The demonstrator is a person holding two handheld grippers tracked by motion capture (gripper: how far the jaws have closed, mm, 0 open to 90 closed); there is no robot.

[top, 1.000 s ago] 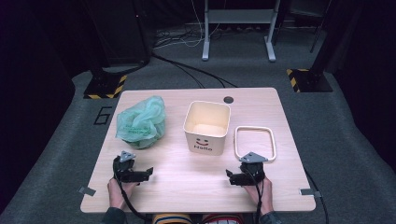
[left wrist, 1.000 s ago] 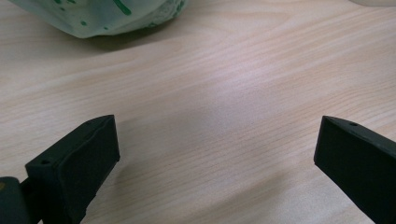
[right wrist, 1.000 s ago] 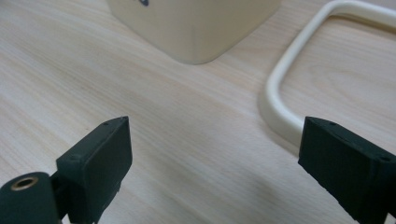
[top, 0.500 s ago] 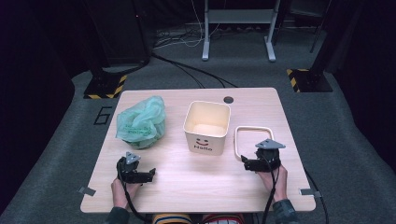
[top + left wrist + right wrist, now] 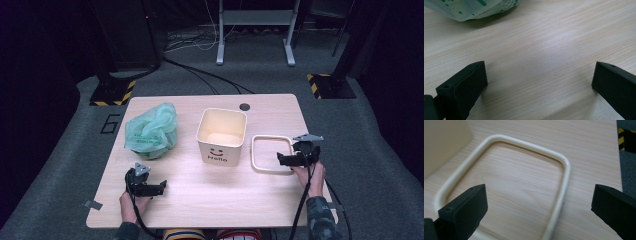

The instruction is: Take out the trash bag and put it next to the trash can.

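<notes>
Right gripper (image 5: 287, 159) lined up on ring (image 5: 271, 153), jaws wide, nothing held.

Ring lies flat on table (image 5: 210, 200), just right of bin (image 5: 222, 135); its near-right rail is best straddled squarely (thin and low, so the jaws must be dropped to the wood) before closing. Right hand is held level, pointing left over that rail. Left gripper (image 5: 159, 187) is parked open and empty near bag (image 5: 151, 131).

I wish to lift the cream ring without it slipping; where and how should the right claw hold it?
Probably the ring's right bar, from above. It lies flat on the table, so only its thin bar can fit between the jaws, and the open right claw already hangs over that bar.
</notes>
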